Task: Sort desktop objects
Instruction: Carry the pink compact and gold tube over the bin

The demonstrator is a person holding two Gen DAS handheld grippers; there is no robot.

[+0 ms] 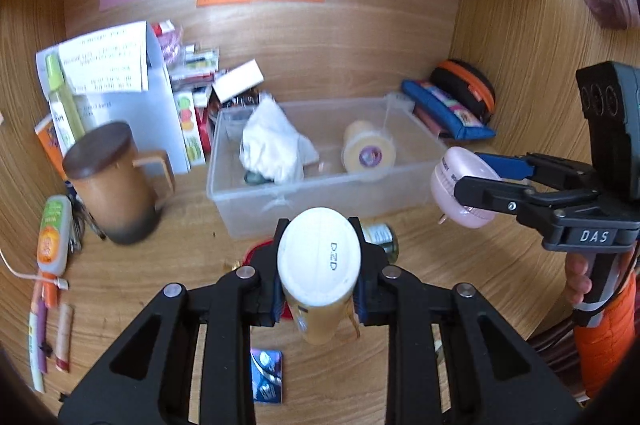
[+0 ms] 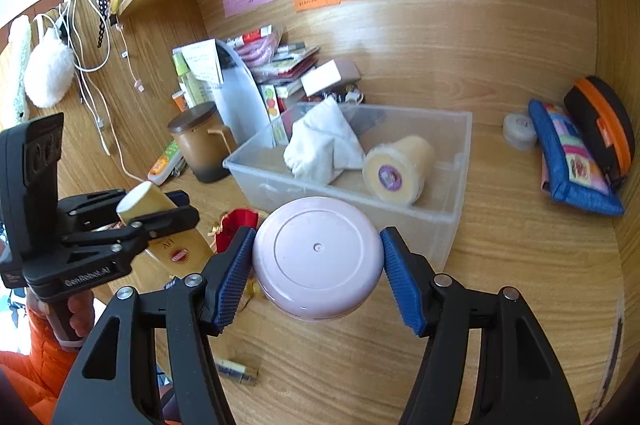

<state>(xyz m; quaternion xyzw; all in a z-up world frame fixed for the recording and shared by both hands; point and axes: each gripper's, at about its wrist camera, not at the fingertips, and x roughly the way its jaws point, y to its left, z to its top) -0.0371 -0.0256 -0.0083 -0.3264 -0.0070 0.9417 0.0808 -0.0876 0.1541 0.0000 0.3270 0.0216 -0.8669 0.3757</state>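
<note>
My left gripper (image 1: 319,285) is shut on a yellow bottle with a white cap (image 1: 319,265), held above the desk in front of the clear plastic bin (image 1: 320,201). It also shows in the right wrist view (image 2: 156,213). My right gripper (image 2: 318,265) is shut on a round pink case (image 2: 318,259), held near the bin's front right corner; the case also shows in the left wrist view (image 1: 460,193). The bin (image 2: 440,221) holds a white cloth (image 2: 324,145) and a yellow roll (image 2: 396,169).
A brown lidded mug (image 1: 112,181) stands left of the bin, with papers and boxes (image 1: 120,85) behind. Blue and black-orange pouches (image 2: 576,153) lie at the right wall. A small tin (image 1: 382,237), a red pouch (image 2: 236,225), pens (image 1: 52,325) and a blue packet (image 1: 267,377) lie on the desk.
</note>
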